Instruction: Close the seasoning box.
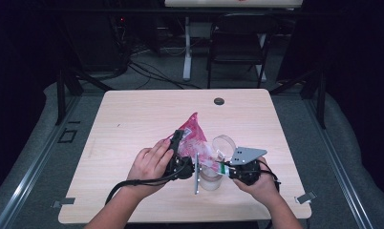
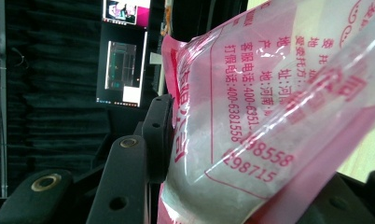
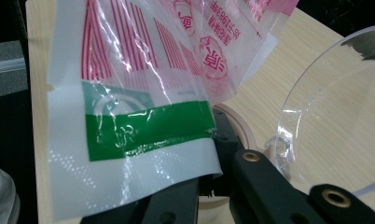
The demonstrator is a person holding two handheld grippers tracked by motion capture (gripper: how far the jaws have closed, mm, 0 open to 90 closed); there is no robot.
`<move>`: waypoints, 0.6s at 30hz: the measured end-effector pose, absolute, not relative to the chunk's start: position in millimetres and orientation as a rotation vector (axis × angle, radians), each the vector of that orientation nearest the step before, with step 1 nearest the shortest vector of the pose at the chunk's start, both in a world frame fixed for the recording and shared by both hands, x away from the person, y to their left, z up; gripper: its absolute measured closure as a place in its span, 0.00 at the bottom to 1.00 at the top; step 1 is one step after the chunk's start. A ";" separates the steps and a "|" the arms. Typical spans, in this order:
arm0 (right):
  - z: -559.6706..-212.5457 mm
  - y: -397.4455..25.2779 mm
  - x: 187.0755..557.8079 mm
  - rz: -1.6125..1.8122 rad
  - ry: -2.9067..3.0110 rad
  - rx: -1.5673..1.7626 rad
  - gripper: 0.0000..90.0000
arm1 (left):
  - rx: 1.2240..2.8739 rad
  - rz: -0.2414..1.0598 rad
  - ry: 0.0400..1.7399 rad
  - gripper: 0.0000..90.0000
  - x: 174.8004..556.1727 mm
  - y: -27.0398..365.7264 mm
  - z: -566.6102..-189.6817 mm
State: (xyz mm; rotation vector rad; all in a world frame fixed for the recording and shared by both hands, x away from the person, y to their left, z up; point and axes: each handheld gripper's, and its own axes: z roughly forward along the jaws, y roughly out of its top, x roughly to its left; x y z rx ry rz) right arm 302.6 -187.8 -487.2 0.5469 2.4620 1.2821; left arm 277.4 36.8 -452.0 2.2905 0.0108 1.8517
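Observation:
A pink and white plastic bag printed with red text is held up over the middle of the table between both grippers. My left gripper is shut on its pink side; in the left gripper view the bag bulges with a white filling between the jaws. My right gripper is shut on the bag's white corner with a green band. A clear round jar stands under the bag, its hinged clear lid tipped open; the lid rises right of my right jaws.
The light wooden table has a dark round grommet near its far edge. A black folding chair and a white desk leg stand beyond. Lit monitors hang in the dark background.

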 end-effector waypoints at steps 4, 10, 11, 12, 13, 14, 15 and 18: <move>-487.2 -187.8 302.7 1.282 2.463 0.546 1.00 | 2.290 1.850 0.011 0.68 277.4 36.9 -452.1; -487.2 -187.8 302.6 1.281 2.462 0.547 1.00 | 2.290 1.851 0.013 0.68 277.2 36.8 -452.1; -487.2 -187.8 302.6 1.281 2.463 0.546 1.00 | 2.291 1.850 0.012 0.68 277.2 36.8 -452.2; -487.2 -187.8 302.6 1.280 2.464 0.546 1.00 | 2.291 1.849 0.012 0.68 277.3 36.8 -452.1; -487.3 -187.7 302.6 1.280 2.464 0.545 1.00 | 2.291 1.850 0.012 0.68 277.3 36.9 -452.1; -487.3 -187.6 302.6 1.280 2.464 0.545 1.00 | 2.291 1.849 0.012 0.68 277.3 36.9 -452.2; -487.3 -187.7 302.6 1.279 2.464 0.545 1.00 | 2.291 1.848 0.013 0.68 277.3 37.0 -452.3; -487.3 -187.5 302.5 1.276 2.462 0.545 1.00 | 2.292 1.846 0.014 0.68 277.1 37.2 -452.8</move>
